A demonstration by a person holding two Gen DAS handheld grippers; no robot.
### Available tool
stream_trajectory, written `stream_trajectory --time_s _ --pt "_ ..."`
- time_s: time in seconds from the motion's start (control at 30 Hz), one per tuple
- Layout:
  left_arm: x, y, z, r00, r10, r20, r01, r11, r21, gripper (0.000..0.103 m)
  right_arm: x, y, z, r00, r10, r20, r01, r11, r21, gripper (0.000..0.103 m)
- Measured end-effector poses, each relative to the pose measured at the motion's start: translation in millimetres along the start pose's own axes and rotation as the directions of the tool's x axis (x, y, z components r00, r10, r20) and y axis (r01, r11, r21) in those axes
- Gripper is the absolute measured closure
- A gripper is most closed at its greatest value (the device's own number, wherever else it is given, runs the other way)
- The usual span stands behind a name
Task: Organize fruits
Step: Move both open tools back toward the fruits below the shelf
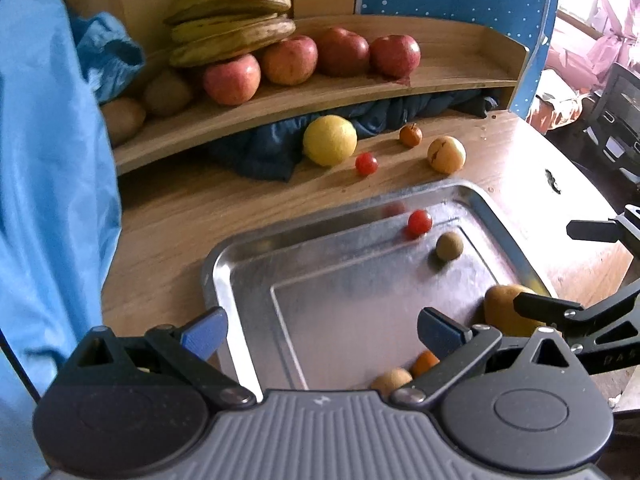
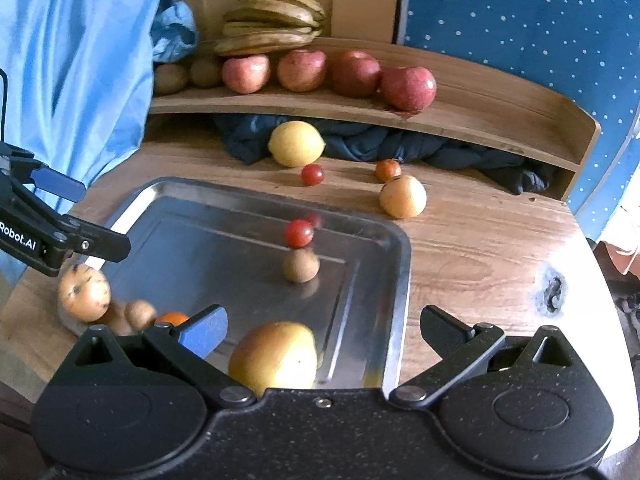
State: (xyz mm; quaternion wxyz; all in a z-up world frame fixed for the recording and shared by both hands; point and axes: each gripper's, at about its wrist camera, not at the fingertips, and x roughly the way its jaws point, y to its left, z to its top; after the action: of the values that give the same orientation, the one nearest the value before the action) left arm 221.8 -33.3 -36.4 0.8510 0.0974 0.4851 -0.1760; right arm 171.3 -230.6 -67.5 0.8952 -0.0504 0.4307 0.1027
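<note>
both sets of fingers stand wide open, nothing between them.

near: your right gripper (image 2: 320,330) hangs over the near right part of the tray (image 2: 400,264), a big yellow-red fruit (image 2: 276,356) just below and left of its centre line. your left gripper (image 1: 322,330) sits over the tray's near left edge; a spotted fruit (image 2: 84,294), a small brown one and an orange one crowd the near left corner.

mid: a cherry tomato (image 2: 299,233) and a brown ball fruit (image 2: 301,266) lie touching near the far middle of the tray.

far: still on the table (image 2: 480,256), beyond the tray's far rim: lemon (image 2: 296,143), second cherry tomato (image 2: 312,174), small orange-red fruit (image 2: 387,170), pale round fruit (image 2: 403,197).

judgement: the pale round fruit lies ahead and right of your right fingers, nearest that hand; it is round, so no axis to mind. the lemon's long axis runs left to right, roughly central, either hand.
</note>
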Motion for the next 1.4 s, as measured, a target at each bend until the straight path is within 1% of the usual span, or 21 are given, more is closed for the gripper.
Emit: stream_trajectory --time_s 0.23,0.43,0.6,0.83,0.97,1.17,1.4 --pt "18 4 20 0.999 -0.038 -0.006 0.038 0.999 0.027 0.000 14 -6 11 0.999 -0.036 -0.013 0.036 0.999 0.029 0.001" --pt "37 10 34 0.997 -0.069 -0.024 0.070 0.997 0.035 0.000 27 -6 18 0.997 -0.065 -0.029 0.066 0.997 0.050 0.001" --pt "51 14 48 0.995 -0.096 -0.025 0.097 0.994 0.043 0.000 37 -3 23 0.995 -0.089 -0.037 0.092 0.993 0.076 0.001" --pt "73 15 68 0.989 -0.147 -0.023 0.148 0.988 0.045 0.000 41 -1 25 0.988 -0.146 -0.056 0.152 0.981 0.120 0.001" --pt "82 12 77 0.986 -0.165 -0.021 0.165 0.985 0.043 0.000 43 -1 23 0.982 -0.173 -0.073 0.182 0.973 0.142 0.001" --pt "90 8 87 0.989 -0.148 -0.016 0.148 0.989 0.015 0.000 46 -6 29 0.972 -0.222 -0.075 0.232 0.960 0.158 0.001" --pt "97 1 95 0.990 -0.137 -0.021 0.137 0.991 0.001 0.000 50 -12 35 0.971 -0.231 -0.062 0.238 0.956 0.168 0.001"
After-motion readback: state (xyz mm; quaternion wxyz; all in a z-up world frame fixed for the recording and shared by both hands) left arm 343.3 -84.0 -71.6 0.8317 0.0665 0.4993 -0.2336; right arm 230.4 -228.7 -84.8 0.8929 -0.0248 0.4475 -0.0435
